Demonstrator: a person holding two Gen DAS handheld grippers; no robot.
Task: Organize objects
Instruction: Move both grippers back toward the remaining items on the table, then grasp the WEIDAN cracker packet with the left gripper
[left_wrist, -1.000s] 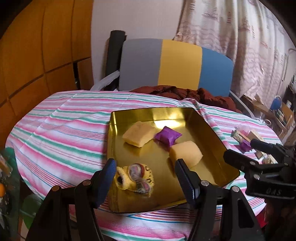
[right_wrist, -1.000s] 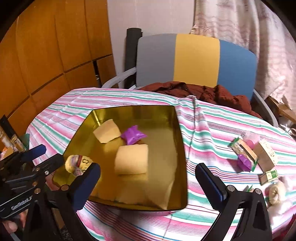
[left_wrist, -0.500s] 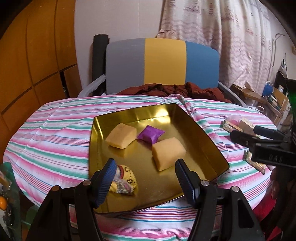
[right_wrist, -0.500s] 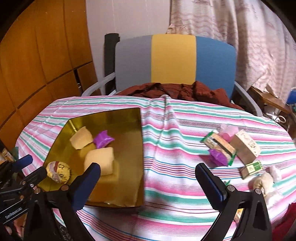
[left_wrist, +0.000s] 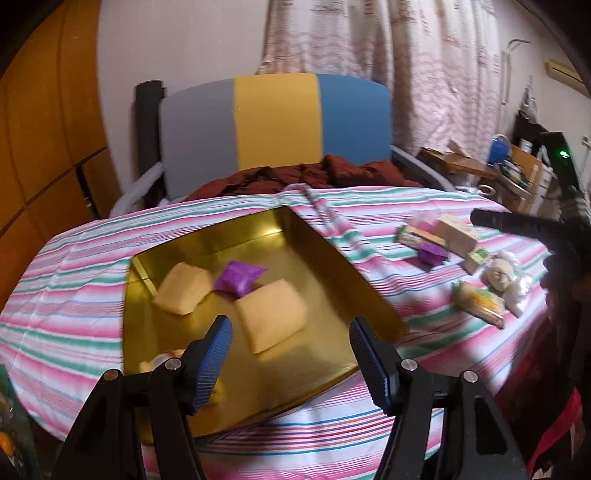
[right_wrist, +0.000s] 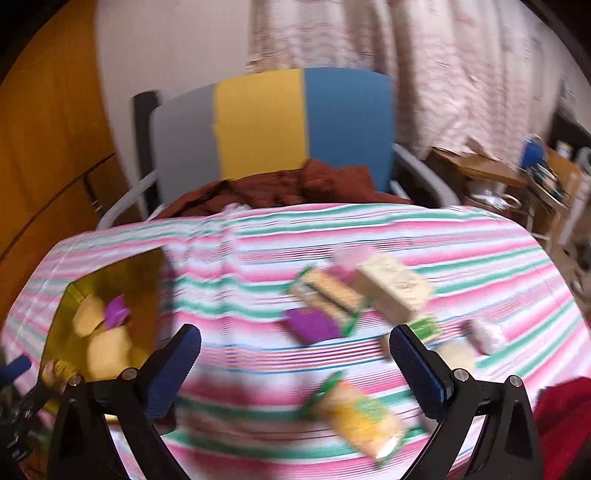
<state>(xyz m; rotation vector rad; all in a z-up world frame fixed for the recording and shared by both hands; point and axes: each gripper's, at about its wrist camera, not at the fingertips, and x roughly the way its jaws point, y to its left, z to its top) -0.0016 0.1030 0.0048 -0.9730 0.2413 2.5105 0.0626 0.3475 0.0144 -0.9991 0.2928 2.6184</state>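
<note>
Two tools hang apart-fingered and empty over the striped tabletop (left_wrist: 66, 295). The gold tray (left_wrist: 332, 266) lies left, holding two yellow packets and a purple one (left_wrist: 240, 277); open cloth separates it from the loose snack packets (right_wrist: 325, 295) near the right edge. The right tool (right_wrist: 295, 354) has swung from the tray to these; the left tool (left_wrist: 291, 339) remains over the tray's near rim.

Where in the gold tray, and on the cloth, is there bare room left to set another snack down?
Bare room: the gold tray's right half, right of the large yellow packet, and its far corner. The striped cloth left of the tray is bare. Crowded: the snack cluster around the purple packet.
</note>
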